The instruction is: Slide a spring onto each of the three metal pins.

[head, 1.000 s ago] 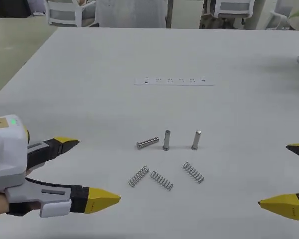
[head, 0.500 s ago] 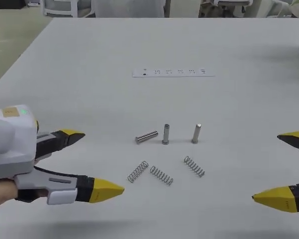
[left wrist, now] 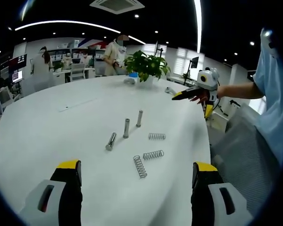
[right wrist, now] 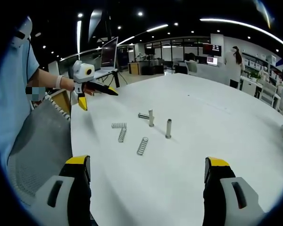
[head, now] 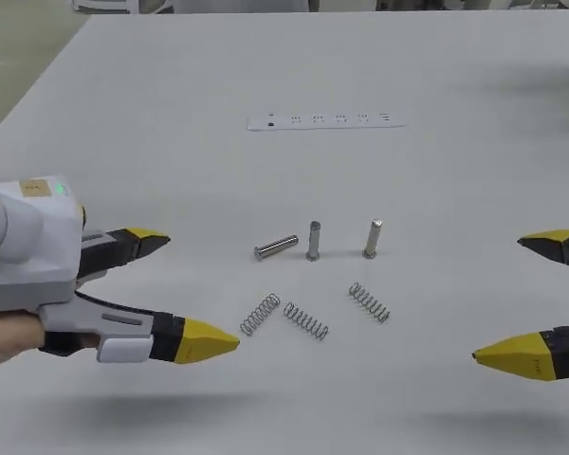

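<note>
Three metal pins sit mid-table: one pin (head: 276,247) lies on its side, a second pin (head: 314,241) and a third pin (head: 373,239) stand upright. Just in front of them lie three loose springs: left spring (head: 260,314), middle spring (head: 305,320), right spring (head: 369,302). My left gripper (head: 190,289) hovers open to the left of the springs, empty. On the right edge my right gripper (head: 522,299) is open and empty. The pins (left wrist: 125,129) and springs (left wrist: 147,154) lie ahead of the left jaws; the right gripper view shows the pins (right wrist: 151,117) and springs (right wrist: 142,145) too.
A white label strip (head: 324,121) lies flat farther back on the white table (head: 171,114). A potted plant (left wrist: 145,67) stands at the table's far end, with people and desks beyond. The person's chair is close by the table edge.
The head camera has tilted, so everything sits higher in the picture. Both grippers have edged slightly inward toward the springs. Pins and springs lie as before.
</note>
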`<action>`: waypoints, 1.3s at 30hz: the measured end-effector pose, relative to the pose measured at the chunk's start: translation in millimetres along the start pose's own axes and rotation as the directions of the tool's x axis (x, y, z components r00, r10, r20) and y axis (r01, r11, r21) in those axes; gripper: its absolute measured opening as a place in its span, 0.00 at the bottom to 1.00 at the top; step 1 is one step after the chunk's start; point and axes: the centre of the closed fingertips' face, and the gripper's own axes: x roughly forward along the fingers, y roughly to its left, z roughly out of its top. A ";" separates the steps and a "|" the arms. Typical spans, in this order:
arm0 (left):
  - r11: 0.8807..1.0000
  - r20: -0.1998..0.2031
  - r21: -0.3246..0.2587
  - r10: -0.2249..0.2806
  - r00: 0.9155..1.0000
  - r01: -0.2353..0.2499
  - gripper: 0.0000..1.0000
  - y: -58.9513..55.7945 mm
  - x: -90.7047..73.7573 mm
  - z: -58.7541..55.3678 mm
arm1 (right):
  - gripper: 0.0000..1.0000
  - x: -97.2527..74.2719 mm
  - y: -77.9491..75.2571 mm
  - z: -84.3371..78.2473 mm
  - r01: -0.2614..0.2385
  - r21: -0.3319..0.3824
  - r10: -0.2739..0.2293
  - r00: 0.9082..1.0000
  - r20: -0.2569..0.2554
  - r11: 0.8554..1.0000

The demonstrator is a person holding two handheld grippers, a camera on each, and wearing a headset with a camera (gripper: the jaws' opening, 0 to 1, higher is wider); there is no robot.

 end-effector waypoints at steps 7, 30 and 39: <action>1.000 -0.023 0.025 -0.016 1.000 0.016 0.94 5.4 7.2 2.7 | 1.00 3.1 0.2 -0.8 -0.009 0.002 0.009 1.000 0.002 1.000; 0.994 -0.160 0.074 -0.071 0.985 0.084 0.90 18.5 29.1 2.6 | 1.00 6.3 0.6 -1.6 -0.020 0.006 0.020 1.000 0.010 1.000; 0.992 -0.210 0.082 -0.078 0.975 0.097 0.87 23.7 37.2 5.1 | 1.00 7.3 2.2 -5.2 -0.024 0.016 0.024 1.000 0.010 1.000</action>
